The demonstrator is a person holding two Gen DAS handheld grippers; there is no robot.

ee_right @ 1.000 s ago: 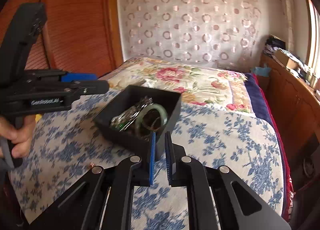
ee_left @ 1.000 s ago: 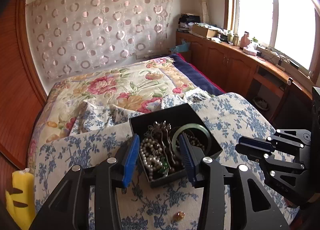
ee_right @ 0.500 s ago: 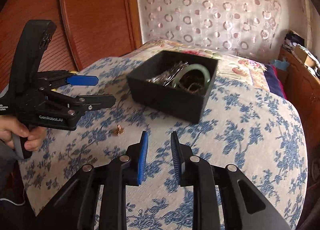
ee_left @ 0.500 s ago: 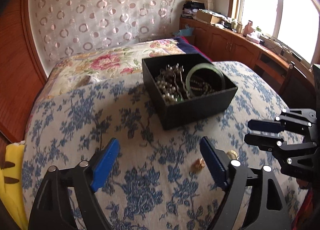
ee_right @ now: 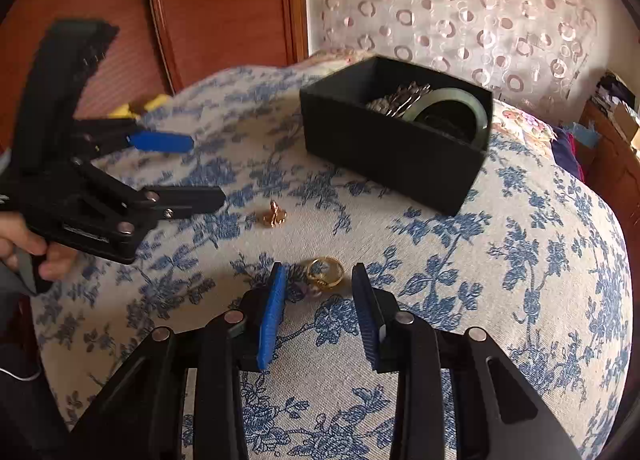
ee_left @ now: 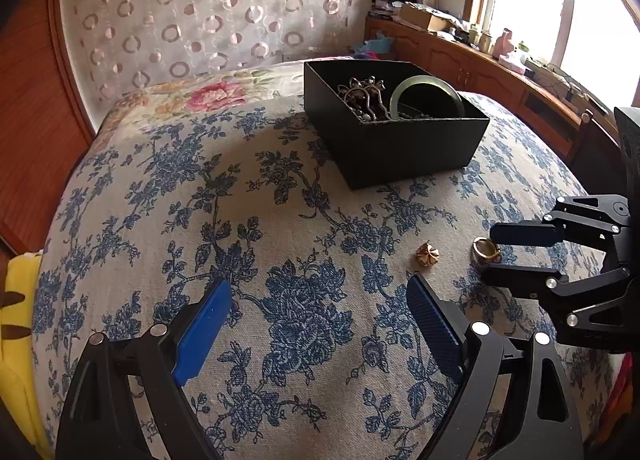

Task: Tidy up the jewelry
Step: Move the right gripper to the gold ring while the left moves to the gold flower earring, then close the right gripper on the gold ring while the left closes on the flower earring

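A black box (ee_left: 400, 148) (ee_right: 384, 156) on the floral cloth holds a green bangle (ee_left: 424, 94) (ee_right: 452, 108), pearls and dark jewelry. A gold ring (ee_left: 486, 249) (ee_right: 326, 273) and a small gold flower-shaped piece (ee_left: 427, 253) (ee_right: 275, 216) lie loose on the cloth. My right gripper (ee_right: 319, 280) (ee_left: 494, 254) is open, low over the cloth, its fingertips on either side of the ring. My left gripper (ee_left: 318, 294) (ee_right: 206, 170) is wide open and empty, left of the gold piece.
The blue-flowered cloth (ee_left: 200, 220) covers a rounded surface that drops off at its edges. A yellow cushion (ee_left: 14, 308) sits at the left. A wooden wall (ee_right: 224, 8) stands behind, and a wooden sideboard (ee_left: 500, 72) runs under the window.
Both grippers have pulled back from the box and dropped toward the cloth. The left one opened wide. The right one opened and came down around the gold ring.
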